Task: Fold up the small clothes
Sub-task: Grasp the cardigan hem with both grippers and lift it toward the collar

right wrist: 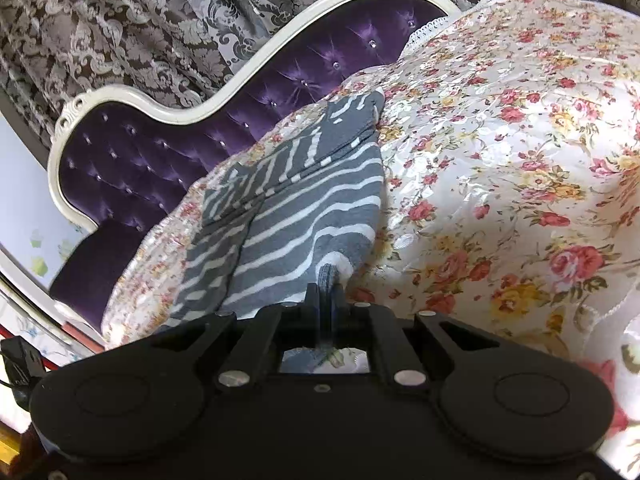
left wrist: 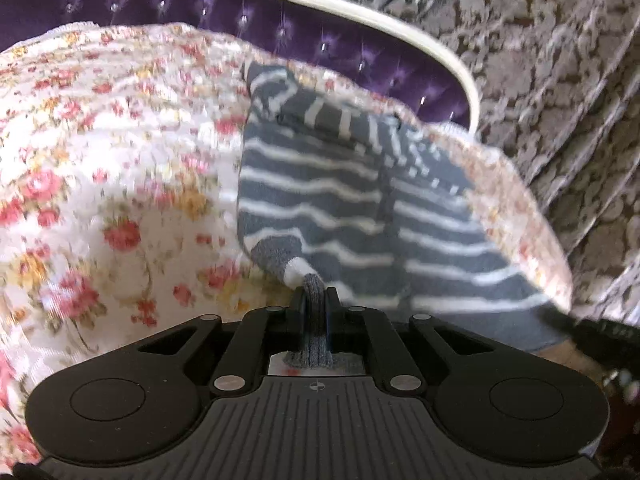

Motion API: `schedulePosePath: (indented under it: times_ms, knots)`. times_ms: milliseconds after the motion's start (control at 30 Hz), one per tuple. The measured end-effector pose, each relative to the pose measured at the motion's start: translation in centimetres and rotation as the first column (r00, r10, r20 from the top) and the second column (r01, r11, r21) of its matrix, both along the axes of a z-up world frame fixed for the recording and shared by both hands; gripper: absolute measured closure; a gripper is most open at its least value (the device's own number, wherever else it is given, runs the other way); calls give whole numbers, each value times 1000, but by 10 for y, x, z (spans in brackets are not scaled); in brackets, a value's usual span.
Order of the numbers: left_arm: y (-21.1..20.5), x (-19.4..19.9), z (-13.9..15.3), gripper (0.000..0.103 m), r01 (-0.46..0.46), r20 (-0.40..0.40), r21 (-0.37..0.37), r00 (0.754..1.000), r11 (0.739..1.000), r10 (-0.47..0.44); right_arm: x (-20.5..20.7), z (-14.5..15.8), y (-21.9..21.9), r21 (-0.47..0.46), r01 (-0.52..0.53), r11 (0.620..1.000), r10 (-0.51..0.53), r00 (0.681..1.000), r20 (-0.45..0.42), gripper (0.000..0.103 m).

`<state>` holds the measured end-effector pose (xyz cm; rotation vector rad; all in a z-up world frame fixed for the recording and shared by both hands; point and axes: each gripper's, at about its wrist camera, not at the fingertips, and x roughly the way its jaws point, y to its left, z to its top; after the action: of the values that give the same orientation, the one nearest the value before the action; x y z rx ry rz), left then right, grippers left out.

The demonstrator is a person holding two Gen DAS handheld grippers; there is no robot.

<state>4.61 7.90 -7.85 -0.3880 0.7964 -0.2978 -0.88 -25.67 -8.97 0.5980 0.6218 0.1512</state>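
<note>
A small grey garment with white stripes (left wrist: 344, 200) lies on a floral bedspread (left wrist: 100, 160), near the bed's edge. My left gripper (left wrist: 316, 300) is shut on the garment's near hem, and a fold of grey cloth runs back between its fingers. In the right wrist view the same striped garment (right wrist: 304, 200) lies ahead, and my right gripper (right wrist: 326, 292) is shut on another part of its near edge. The far part of the garment has a sleeve folded across it. The left view is blurred.
A purple tufted headboard (right wrist: 160, 152) with a white carved frame stands behind the bed. Grey and brown damask curtains (left wrist: 560, 60) hang beyond it. The floral bedspread (right wrist: 500, 160) spreads wide to the right of the garment. The bed's edge drops off beside the garment (left wrist: 552, 264).
</note>
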Motion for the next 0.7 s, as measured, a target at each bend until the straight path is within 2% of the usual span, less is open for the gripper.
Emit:
schedulePosePath:
  times_ms: [267, 700]
  knots:
    - [11, 15, 43, 95, 17, 91, -75, 996, 997, -11, 10, 23, -4, 46, -26, 999, 23, 998, 61, 91]
    - [9, 56, 90, 95, 53, 180, -121, 983, 991, -30, 55, 69, -14, 76, -78, 994, 64, 983, 170, 91]
